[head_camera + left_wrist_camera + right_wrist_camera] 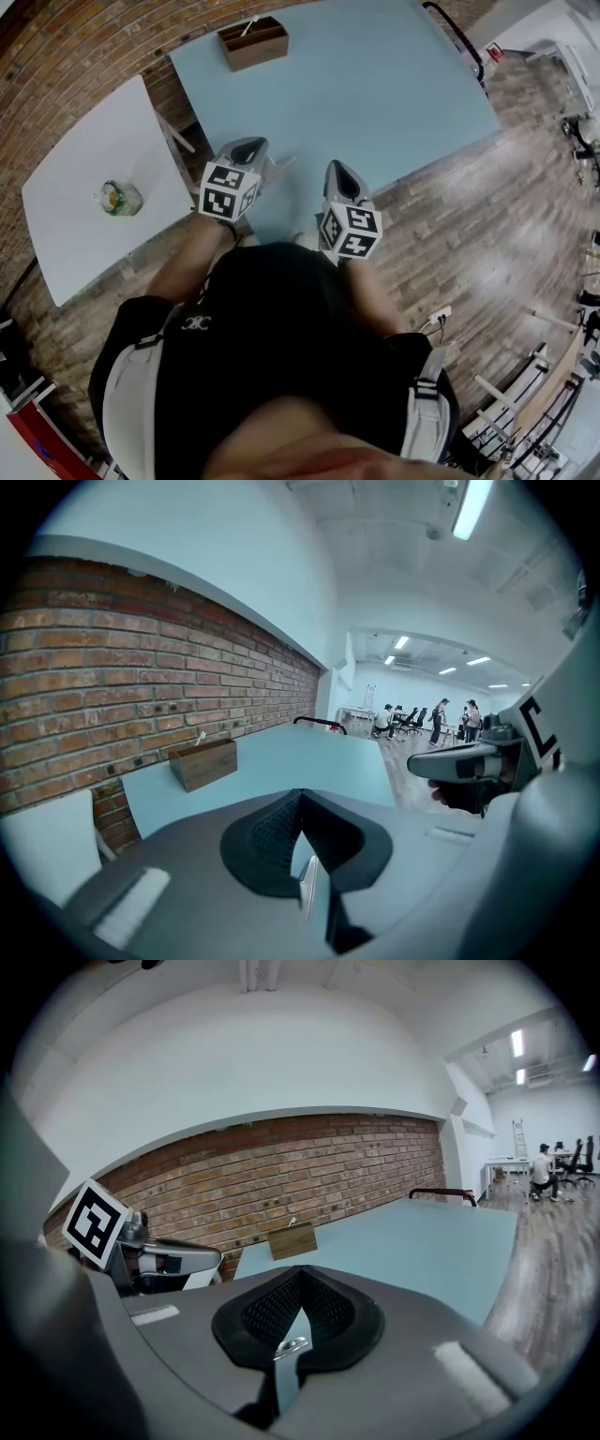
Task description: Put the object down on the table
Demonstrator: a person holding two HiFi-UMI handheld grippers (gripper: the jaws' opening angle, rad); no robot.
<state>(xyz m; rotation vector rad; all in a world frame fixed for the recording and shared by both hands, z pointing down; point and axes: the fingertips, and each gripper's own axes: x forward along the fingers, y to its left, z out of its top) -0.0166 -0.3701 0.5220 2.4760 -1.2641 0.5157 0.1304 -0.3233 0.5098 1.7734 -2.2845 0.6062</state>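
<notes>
Jar (122, 198) upright on white counter (75, 150), well apart from claws. Jaws together, nothing between: left claw (246, 147), right claw (339, 172), over near edge of blue counter (375, 94). Far end holds wooden box (254, 42).

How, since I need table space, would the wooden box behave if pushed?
The wooden box looks rigid, so it would probably slide, not flex. Sitting low and wide on the smooth blue table, it seems unlikely to tip.

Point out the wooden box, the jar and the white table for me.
wooden box (257, 52): head view, on its near side wall.
jar (122, 199): head view, on its top.
white table (94, 141): head view, on the bare tabletop above the jar.
</notes>
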